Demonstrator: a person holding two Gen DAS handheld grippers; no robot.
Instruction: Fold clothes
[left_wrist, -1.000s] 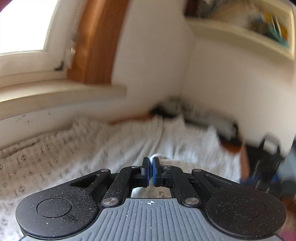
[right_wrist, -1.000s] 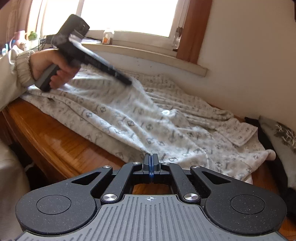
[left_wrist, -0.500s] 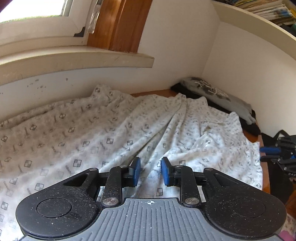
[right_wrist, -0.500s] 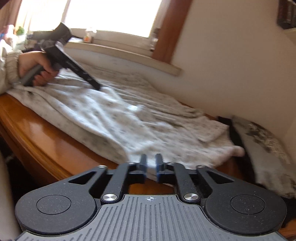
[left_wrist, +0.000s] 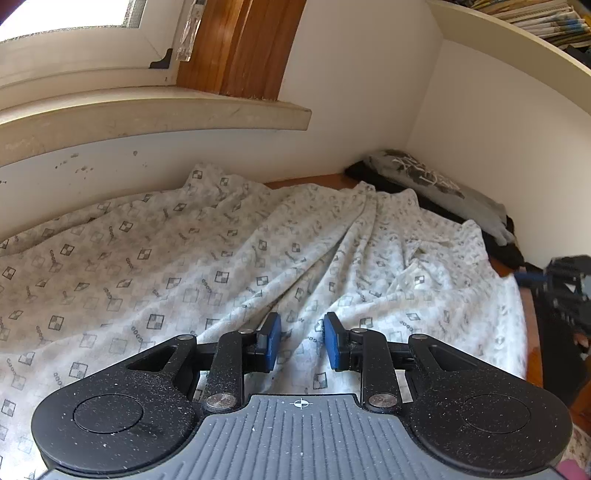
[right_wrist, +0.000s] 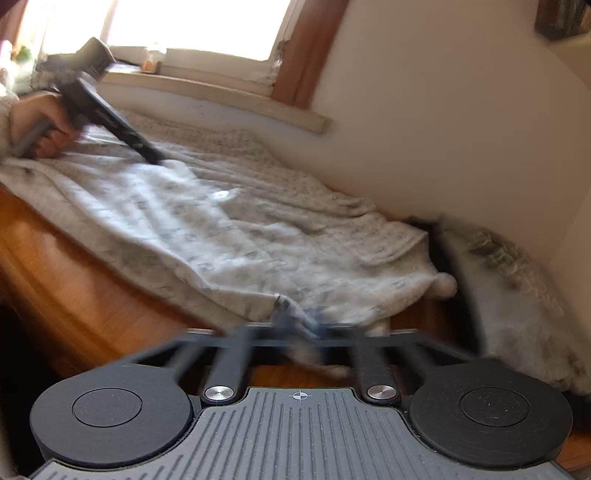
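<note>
The left hand-held gripper hovered with jaws parted, nothing between them, over the white patterned cotton garment spread mid-frame on the wooden tabletop. The blurred right hand-held gripper seemingly pinched its lower hem; a thin pinch could slip.

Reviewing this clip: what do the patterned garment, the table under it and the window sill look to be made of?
Patterned garment: soft white knit or fleece, judging by the fuzzy, matte surface and loose folds; printed grey squares. Table: wood with a glossy varnish, orange-brown with a bright sheen. Window sill: looks like pale stone or painted plaster, matte, scuffed; the frames cannot settle which.
</note>
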